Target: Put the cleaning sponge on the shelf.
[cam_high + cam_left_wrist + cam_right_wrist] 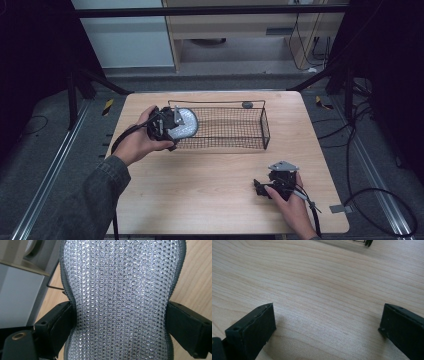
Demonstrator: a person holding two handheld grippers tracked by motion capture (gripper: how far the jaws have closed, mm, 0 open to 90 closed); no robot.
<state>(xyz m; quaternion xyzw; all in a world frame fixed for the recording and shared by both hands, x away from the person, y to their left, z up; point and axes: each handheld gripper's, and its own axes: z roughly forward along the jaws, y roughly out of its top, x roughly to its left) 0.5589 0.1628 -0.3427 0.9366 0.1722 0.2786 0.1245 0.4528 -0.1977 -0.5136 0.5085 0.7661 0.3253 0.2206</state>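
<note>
Wooden table (210,180); left gripper (170,126) fingers clamp silver pouch (120,300); right gripper (265,187) fingers apart

No text, label, brand, number or sign can be read on anything in these views.
</note>
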